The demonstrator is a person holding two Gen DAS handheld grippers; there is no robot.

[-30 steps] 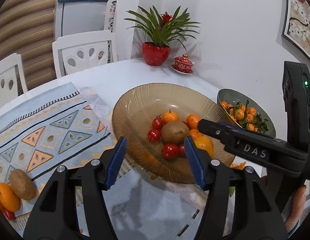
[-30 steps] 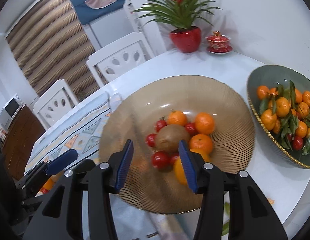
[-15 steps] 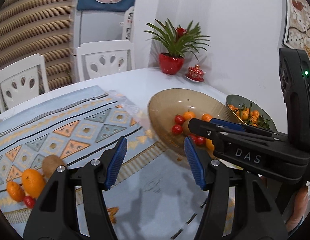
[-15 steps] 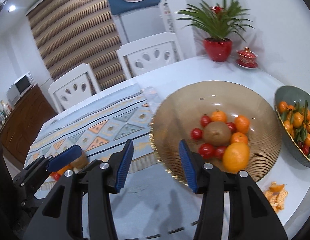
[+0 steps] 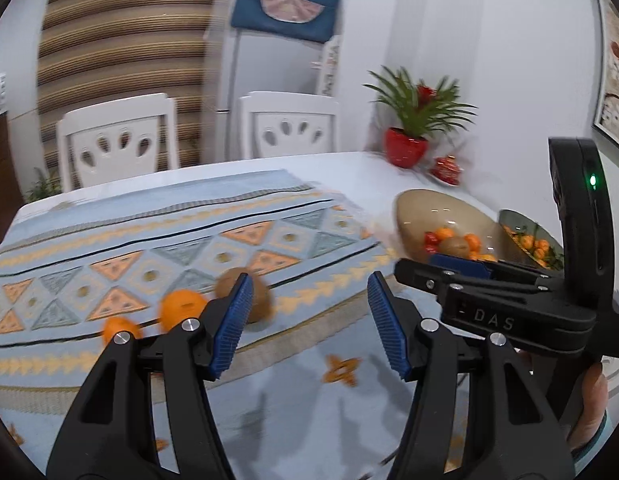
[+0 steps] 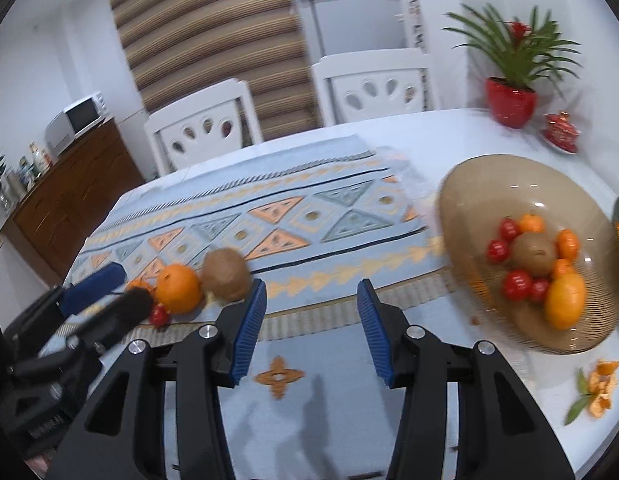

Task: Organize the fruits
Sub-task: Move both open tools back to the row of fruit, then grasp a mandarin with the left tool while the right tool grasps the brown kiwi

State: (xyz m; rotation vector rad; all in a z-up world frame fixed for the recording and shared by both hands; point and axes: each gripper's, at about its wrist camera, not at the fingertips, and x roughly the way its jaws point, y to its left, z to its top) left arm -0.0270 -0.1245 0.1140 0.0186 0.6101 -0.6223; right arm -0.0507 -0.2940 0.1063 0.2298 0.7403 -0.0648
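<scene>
A brown kiwi [image 5: 258,301], a large orange [image 5: 182,307] and a smaller orange [image 5: 118,328] lie loose on the patterned blue cloth [image 5: 189,240]. In the right wrist view the same kiwi [image 6: 225,274] and orange [image 6: 178,289] sit beside a small red tomato [image 6: 159,315]. The amber glass bowl [image 6: 489,184] at right holds tomatoes, oranges and a kiwi. My left gripper [image 5: 309,320] is open, its left finger just in front of the kiwi. My right gripper [image 6: 311,322] is open over the cloth, empty.
A dark bowl of small oranges [image 5: 533,240] stands beyond the amber bowl. Orange peel and a leaf [image 6: 597,392] lie on the white table at right. A red potted plant [image 6: 511,100], a red lidded cup [image 6: 561,132] and two white chairs [image 6: 205,124] line the far side.
Both grippers have swung left, away from the amber bowl toward the loose fruit on the cloth. The bowl now sits at the right of both views. Both stay open.
</scene>
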